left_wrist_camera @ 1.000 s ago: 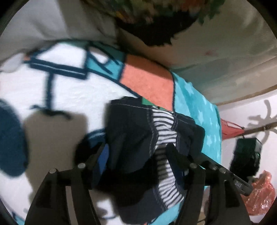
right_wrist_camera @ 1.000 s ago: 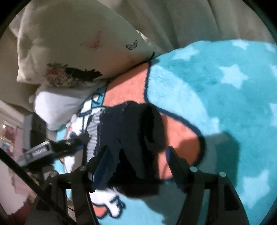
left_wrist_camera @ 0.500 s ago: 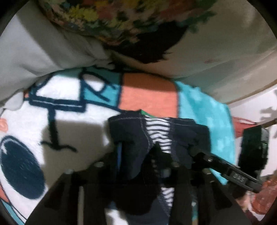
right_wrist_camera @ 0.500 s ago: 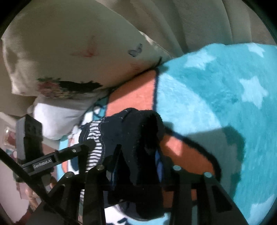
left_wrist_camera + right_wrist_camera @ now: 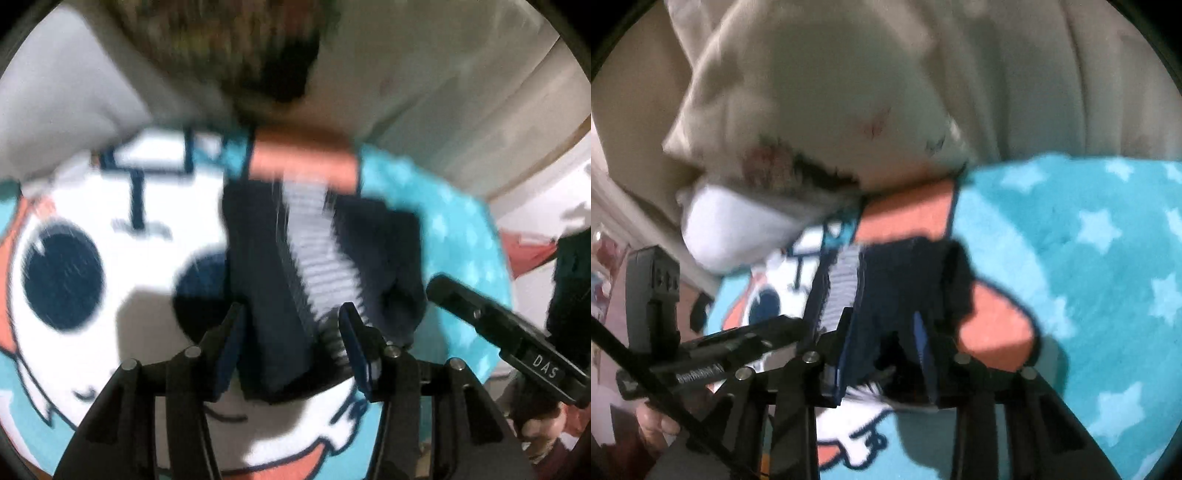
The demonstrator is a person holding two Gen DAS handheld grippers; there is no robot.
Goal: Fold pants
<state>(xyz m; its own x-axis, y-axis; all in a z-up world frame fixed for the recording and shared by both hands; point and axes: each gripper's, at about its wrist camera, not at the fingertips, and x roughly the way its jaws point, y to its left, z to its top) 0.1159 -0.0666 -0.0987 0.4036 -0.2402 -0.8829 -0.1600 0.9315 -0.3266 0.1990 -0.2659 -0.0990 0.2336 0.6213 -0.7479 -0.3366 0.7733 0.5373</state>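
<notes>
**Two grippers close in on a folded bundle of pants on a cartoon blanket**

A dark navy pair of pants (image 5: 258,258), gathered into a compact bundle with its striped grey-and-white lining (image 5: 317,254) turned up, lies on a fleece blanket (image 5: 92,206) printed with a white cartoon face, orange patches and pale stars on turquoise. The bundle sits near the head of the bed, just below a cream floral pillow (image 5: 820,110) and a plain white pillow (image 5: 735,232) tucked beneath it.

The left gripper (image 5: 291,332) straddles the near edge of the bundle, its jaws partly open, blue pads on either side of the dark cloth; whether they press it cannot be told through the motion blur. The right gripper (image 5: 882,332) meets the bundle from the opposite side, its jaws drawn narrow with a fold of the navy fabric between the blue pads, apparently clamped.

Each wrist camera catches the other tool: the right one enters the left view at lower right, and the left one crosses the right view at lower left, with the person's fingers (image 5: 653,424) wrapped around its handle.
</notes>
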